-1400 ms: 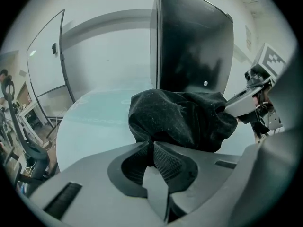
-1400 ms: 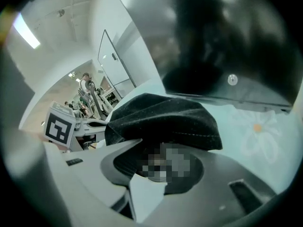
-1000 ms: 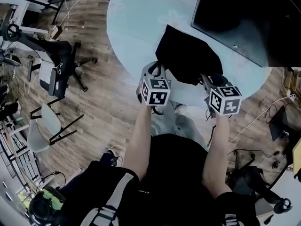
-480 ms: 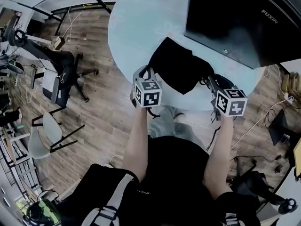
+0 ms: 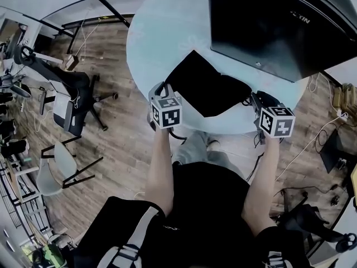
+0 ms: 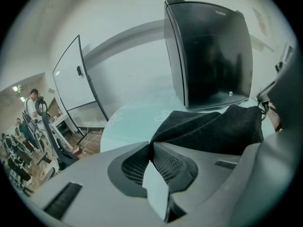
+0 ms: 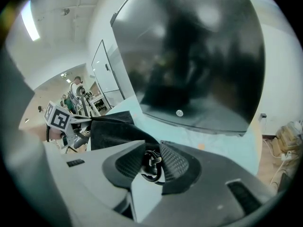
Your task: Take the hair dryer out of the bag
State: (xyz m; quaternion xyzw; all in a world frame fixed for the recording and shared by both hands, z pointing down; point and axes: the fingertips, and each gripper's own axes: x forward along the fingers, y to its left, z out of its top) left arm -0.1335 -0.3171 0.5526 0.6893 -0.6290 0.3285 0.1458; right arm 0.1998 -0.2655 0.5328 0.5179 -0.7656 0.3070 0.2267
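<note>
Black bag (image 5: 209, 91) lies on the pale table (image 5: 156, 32), left gripper (image 5: 166, 87) clenched on its corner, right gripper (image 5: 252, 97) pinching a looped cord (image 7: 151, 167) at its far end; hair dryer unseen, apparently not yet out.

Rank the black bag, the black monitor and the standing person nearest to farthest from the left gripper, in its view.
1. black bag: corner pinched in the left gripper.
2. black monitor: on the table behind.
3. standing person: far left background.
</note>
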